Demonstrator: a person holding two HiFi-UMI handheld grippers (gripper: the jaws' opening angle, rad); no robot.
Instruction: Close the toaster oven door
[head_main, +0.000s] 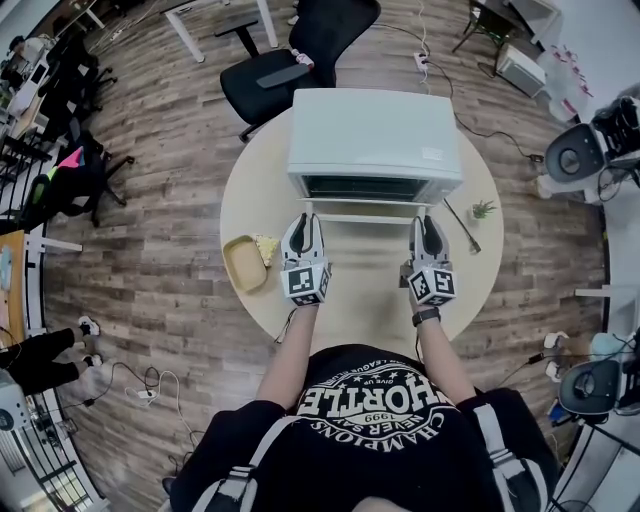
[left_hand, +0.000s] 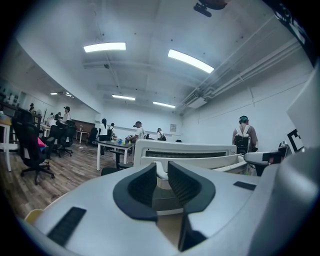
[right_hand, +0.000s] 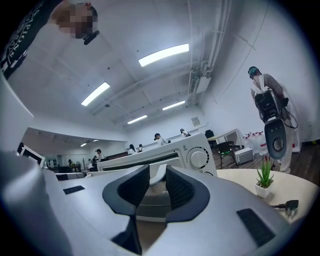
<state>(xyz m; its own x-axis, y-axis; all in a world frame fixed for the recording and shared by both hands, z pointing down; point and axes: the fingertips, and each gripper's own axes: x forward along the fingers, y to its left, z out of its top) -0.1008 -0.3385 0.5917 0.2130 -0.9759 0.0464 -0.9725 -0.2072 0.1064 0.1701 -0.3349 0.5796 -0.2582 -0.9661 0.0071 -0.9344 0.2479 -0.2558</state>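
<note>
Door (head_main: 370, 212) likely stiff, light, far-hinged; left gripper (head_main: 303, 228) and right gripper (head_main: 428, 228) jaws pinched narrow on handle (left_hand: 160, 172) ends, lift evenly there.

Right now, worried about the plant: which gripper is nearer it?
Right. The right gripper sits just left of the plant; the left gripper is farther, at the door's far end.

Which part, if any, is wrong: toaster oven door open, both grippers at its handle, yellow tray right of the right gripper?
The tray's side is wrong. In the head view the yellow tray lies left of the left gripper, not right of the right gripper.
</note>
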